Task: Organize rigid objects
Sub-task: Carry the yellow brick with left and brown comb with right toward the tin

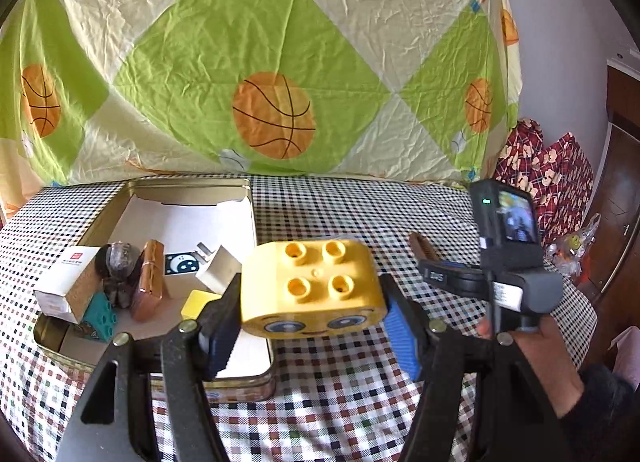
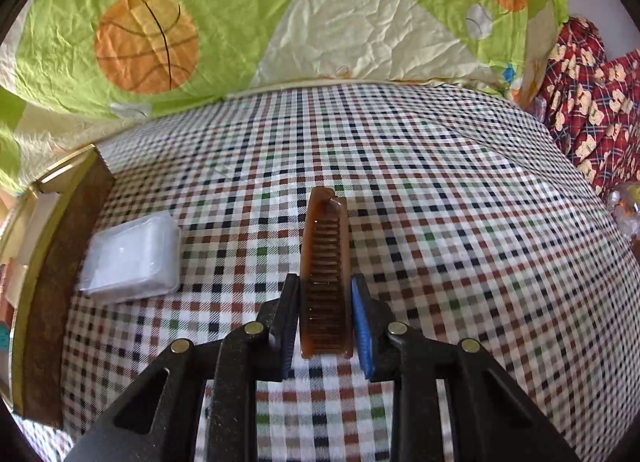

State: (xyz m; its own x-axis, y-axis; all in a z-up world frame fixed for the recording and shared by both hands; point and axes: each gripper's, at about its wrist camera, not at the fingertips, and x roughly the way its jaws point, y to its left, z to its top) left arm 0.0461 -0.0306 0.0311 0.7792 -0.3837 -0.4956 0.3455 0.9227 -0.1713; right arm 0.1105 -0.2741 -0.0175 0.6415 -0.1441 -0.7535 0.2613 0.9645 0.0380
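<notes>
Left claw (image 1: 310, 318) grips yellow face block (image 1: 314, 294), held above the table (image 1: 360, 382) at the tin box (image 1: 248, 198) edge. Right claw (image 2: 326, 318) clamped on brown comb (image 2: 326, 274) lying on the table; clear case (image 2: 130, 256) sits beside the tin.

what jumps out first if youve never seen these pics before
The yellow toy block with a smiling face grabs the eye, clamped in the left gripper beside the open tin box of odds and ends. Next is the brown comb, lying on the checked tablecloth with the right gripper closed on it.
</notes>
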